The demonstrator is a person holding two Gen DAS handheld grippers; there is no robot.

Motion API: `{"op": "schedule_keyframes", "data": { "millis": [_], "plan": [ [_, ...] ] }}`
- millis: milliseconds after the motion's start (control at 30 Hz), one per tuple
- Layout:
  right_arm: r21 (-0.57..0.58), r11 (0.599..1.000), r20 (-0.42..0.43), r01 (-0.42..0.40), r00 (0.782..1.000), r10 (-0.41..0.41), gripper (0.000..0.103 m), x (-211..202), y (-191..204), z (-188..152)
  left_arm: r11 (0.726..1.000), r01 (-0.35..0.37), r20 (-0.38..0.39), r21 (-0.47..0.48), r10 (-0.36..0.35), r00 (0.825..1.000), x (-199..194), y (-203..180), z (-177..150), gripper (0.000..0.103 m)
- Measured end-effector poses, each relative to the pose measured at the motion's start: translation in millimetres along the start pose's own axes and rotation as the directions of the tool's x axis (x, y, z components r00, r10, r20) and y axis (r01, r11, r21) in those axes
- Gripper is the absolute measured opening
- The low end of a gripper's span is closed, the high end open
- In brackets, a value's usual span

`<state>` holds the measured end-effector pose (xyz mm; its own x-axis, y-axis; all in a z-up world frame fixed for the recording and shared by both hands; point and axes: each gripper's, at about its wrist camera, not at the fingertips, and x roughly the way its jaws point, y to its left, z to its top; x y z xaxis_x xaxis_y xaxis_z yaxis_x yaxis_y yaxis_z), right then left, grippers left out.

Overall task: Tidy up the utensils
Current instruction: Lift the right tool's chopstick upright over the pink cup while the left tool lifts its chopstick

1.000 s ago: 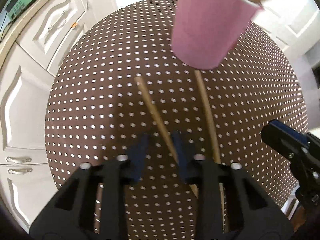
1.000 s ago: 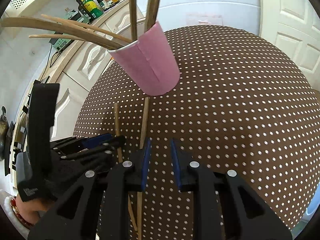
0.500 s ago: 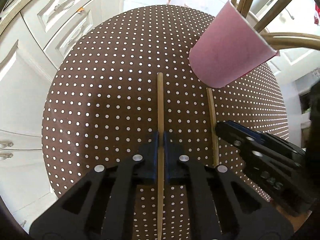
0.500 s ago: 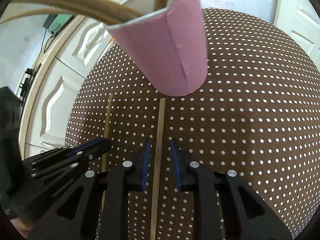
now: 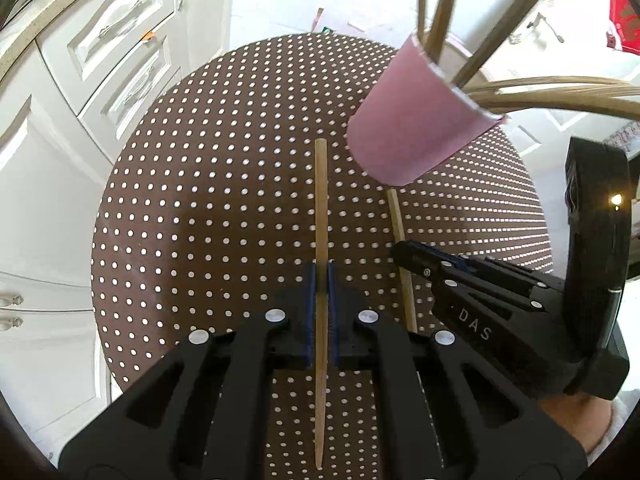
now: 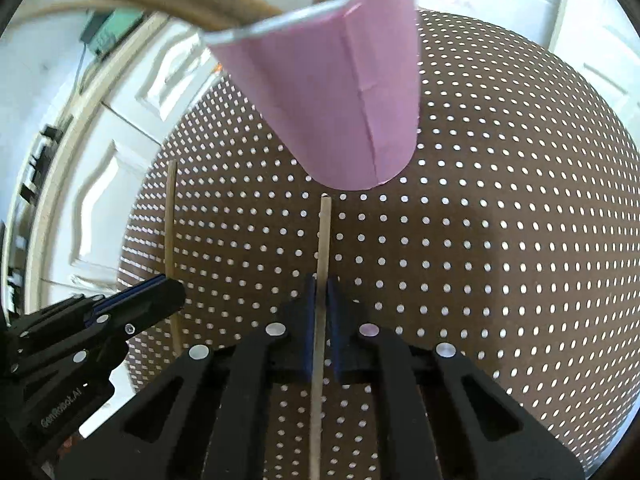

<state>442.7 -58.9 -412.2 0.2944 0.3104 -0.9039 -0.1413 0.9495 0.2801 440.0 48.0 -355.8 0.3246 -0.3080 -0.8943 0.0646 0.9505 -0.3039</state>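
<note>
While clamped, each chopstick (image 5: 321,208) (image 6: 324,240) runs between fingers (image 5: 309,304).

Matt pink paper forms the cup (image 5: 416,120) with its seamed side, pale smooth wood the chopsticks (image 5: 321,216), matt black plastic the grippers' bodies, and a brown white-dotted cloth covers the table (image 6: 520,240)

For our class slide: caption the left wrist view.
Left gripper shut on a chopstick beside the pink cup.
</note>
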Motion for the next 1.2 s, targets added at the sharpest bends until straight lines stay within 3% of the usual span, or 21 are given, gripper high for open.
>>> {"op": "schedule_keyframes", "data": {
  "millis": [200,400,633,933,1200],
  "plan": [
    [0.063,0.997,0.096,-0.04,0.995,0.034,0.005,-44.6,-12.0,-7.9,0.998,0.035,0.042,0.052,-0.037,0.998,-27.6,-19.1,-1.2,0.006],
    [0.101,0.993,0.229,-0.065,0.973,0.041,0.005,-103.3,-22.7,-13.1,0.988,0.076,0.087,0.133,-0.088,0.992,-61.0,-37.6,3.4,0.006],
    [0.071,0.995,0.373,-0.069,0.927,0.038,0.005,-162.4,-14.1,-19.6,0.97,0.116,0.143,0.214,-0.149,0.978,-96.3,-59.9,5.3,0.006],
    [0.019,0.999,0.494,-0.03,0.869,0.017,0.005,-213.5,-6.0,-21.5,0.955,0.144,0.22,0.26,-0.204,0.954,-127.4,-69.9,14.4,0.006],
    [-0.035,0.999,0.583,0.003,0.812,0.017,0.005,-248.9,4.5,-16.8,0.945,0.14,0.324,0.297,-0.237,0.916,-169.8,-75.8,25.5,0.006]
  ]
}}
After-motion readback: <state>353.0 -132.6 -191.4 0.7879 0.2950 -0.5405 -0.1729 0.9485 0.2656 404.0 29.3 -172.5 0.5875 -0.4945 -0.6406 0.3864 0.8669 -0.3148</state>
